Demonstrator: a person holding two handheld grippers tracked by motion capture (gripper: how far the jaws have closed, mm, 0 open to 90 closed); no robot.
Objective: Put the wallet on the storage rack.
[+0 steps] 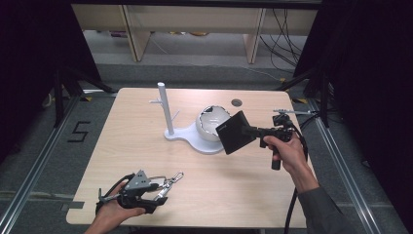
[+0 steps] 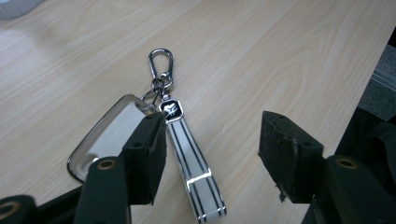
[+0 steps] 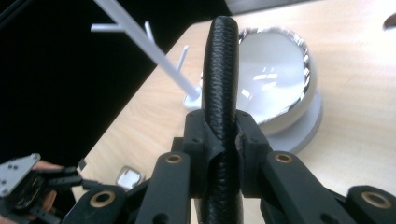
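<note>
Pale table (image 1: 146, 146): black wallet (image 1: 236, 132) edge-up in right gripper (image 1: 251, 130), toward bowl (image 1: 212, 122).

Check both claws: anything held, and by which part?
Right claw is shut on the black wallet, clamped at its edge. Left claw is open, holding nothing, straddling the keychain strap on the table.

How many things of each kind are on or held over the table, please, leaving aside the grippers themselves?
Black wallet, clamped in the right gripper: 1
White stand with pegs: 1
White bowl: 1
Key bunch, between the open left gripper jaws: 1
Total: 4
</note>
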